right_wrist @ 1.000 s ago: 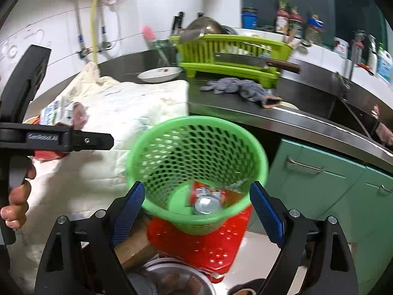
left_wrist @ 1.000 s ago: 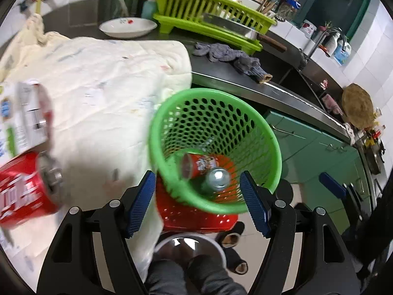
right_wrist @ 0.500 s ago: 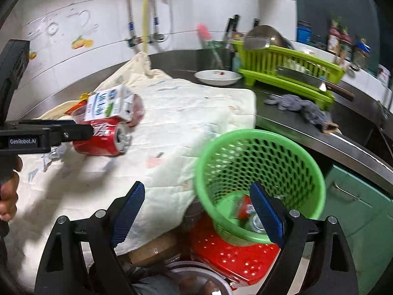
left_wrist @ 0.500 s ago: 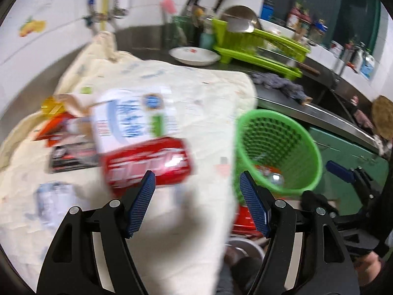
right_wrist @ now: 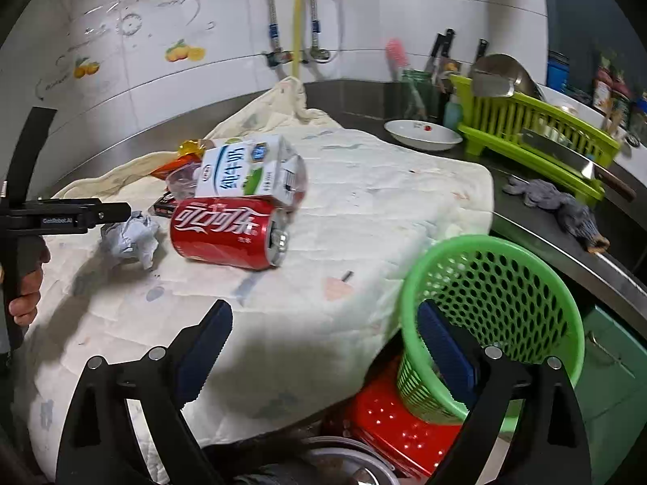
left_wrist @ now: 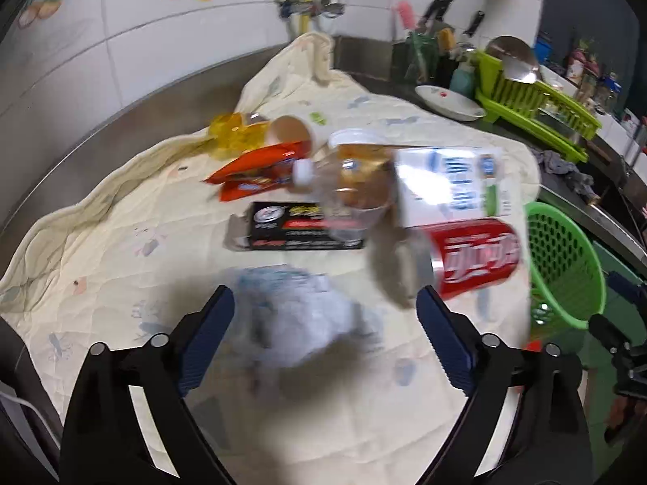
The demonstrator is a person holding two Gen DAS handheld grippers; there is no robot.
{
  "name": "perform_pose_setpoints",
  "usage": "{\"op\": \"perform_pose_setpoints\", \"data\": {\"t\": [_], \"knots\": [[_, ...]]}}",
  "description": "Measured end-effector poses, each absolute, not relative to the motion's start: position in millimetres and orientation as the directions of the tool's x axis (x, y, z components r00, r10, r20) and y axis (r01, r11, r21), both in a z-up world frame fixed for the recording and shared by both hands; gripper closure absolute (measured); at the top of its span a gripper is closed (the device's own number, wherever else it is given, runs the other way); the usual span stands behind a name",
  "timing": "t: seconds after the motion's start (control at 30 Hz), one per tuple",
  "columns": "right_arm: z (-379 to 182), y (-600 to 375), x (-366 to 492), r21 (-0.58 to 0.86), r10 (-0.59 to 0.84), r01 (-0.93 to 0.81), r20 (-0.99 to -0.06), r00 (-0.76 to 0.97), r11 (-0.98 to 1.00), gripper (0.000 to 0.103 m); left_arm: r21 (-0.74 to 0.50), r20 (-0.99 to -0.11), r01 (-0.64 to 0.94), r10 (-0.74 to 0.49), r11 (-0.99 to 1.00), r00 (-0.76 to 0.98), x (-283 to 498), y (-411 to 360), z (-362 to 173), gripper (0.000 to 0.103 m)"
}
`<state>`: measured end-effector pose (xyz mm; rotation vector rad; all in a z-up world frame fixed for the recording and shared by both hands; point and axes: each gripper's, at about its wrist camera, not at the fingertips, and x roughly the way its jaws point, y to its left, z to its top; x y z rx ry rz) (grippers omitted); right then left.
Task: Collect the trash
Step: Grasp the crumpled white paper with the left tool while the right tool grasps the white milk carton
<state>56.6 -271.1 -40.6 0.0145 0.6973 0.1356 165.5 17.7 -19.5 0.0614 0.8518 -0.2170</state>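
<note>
Trash lies on a cream cloth [right_wrist: 364,210]: a red cola can [right_wrist: 226,232] on its side, a white milk carton [right_wrist: 246,171], a crumpled paper ball [right_wrist: 129,238], a clear plastic bottle [left_wrist: 343,186], a black box [left_wrist: 295,226] and red wrappers [left_wrist: 259,165]. The green mesh basket [right_wrist: 497,315] stands off the counter's edge at right. My left gripper [left_wrist: 325,335] is open and empty, just above the blurred paper ball [left_wrist: 299,319]. My right gripper [right_wrist: 323,347] is open and empty over the cloth's front edge, beside the basket. The can [left_wrist: 473,258] lies right of the left gripper.
A red crate [right_wrist: 400,428] sits under the basket. A green dish rack [right_wrist: 533,137], a white plate [right_wrist: 422,134] and a grey rag [right_wrist: 558,206] are at the back right on the steel counter. Tiled wall with pipes [right_wrist: 299,20] behind.
Both grippers have swung left from over the basket to over the cloth. The left one has come down close above the paper ball. Both stay open.
</note>
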Motion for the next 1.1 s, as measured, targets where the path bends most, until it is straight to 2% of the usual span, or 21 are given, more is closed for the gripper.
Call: {"op": "perform_pose_setpoints", "data": {"t": [0.17, 0.5, 0.77, 0.97, 1.1], "knots": [[-36.8, -257.2, 70.7, 0.051, 0.162, -0.169, -0.642, 0.75, 0.984, 0.012, -0.066, -0.777, 0.176, -0.161, 0.982, 0.609, 180.0, 31.2, -33.7, 0.007], [-26.7, -245.9, 115.2, 0.072, 0.22, -0.233, -0.669, 0.71, 0.97, 0.012, -0.176, -0.811, 0.156, -0.233, 0.972, 0.537, 197.7, 38.5, -66.0, 0.01], [-21.6, -241.3, 154.3, 0.089, 0.266, -0.281, -0.673, 0.69, 0.956, 0.012, -0.197, -0.817, 0.17, -0.258, 0.966, 0.516, 207.4, 37.1, -76.0, 0.037], [-18.2, -241.0, 191.2, 0.158, 0.337, -0.314, -0.66, 0.672, 0.936, 0.012, -0.201, -0.814, 0.189, -0.271, 0.961, 0.514, 208.8, 33.9, -78.9, 0.049], [-20.8, -238.9, 215.1, 0.186, 0.372, -0.338, -0.655, 0.657, 0.923, 0.012, -0.199, -0.812, 0.199, -0.275, 0.96, 0.515, 208.6, 32.6, -78.8, 0.054]]}}
